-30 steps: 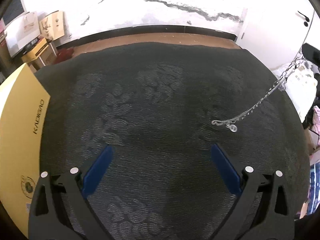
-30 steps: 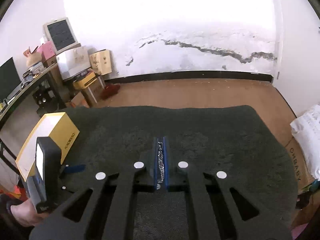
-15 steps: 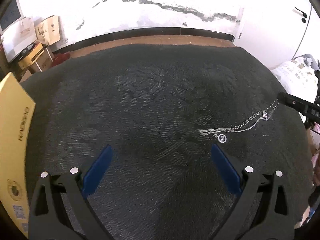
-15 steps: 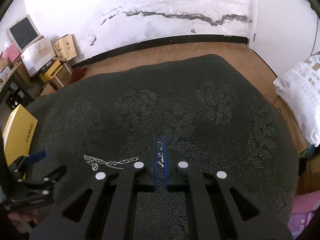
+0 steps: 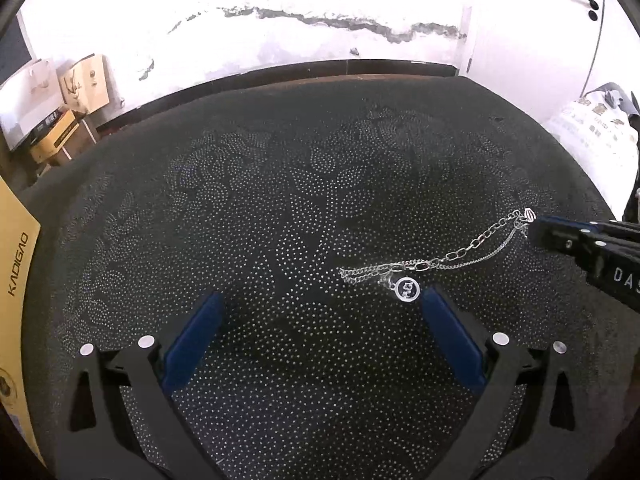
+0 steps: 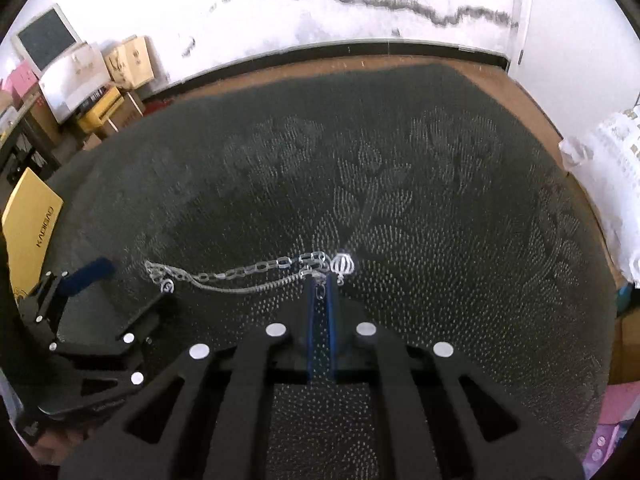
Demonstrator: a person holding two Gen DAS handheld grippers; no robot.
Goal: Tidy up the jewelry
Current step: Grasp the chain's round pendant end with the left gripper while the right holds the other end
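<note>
Right wrist view: the right gripper (image 6: 320,288) is pointing forward over the dark dotted mat (image 6: 440,208), its blue pads (image 6: 310,320) standing nearly together with only a thin slit between them. A link of the silver chain (image 6: 240,272) is sitting in that slit, so the pads are pinching the chain's right end. A small striped bead charm (image 6: 343,265) is lying just past the fingertips, slightly to the right. From the pinch point the chain is trailing leftward across the mat in two strands, one of large links and one fine, ending in a round ring pendant (image 6: 167,287) near the left gripper (image 6: 132,280), whose black frame is showing at the left edge.

Left wrist view: the left gripper (image 5: 320,300) is hovering with its blue pads (image 5: 192,340) spread wide, holding nothing. The chain (image 5: 460,256) is lying on the mat (image 5: 280,200) just beyond and to the right of the gap. The pendant (image 5: 407,289) is resting just beside the tip of the right-hand pad; contact cannot be judged. The chain is running far and rightward to the right gripper (image 5: 534,232), entering from the right edge.

A yellow box (image 5: 16,280) is lying at the mat's left edge.
</note>
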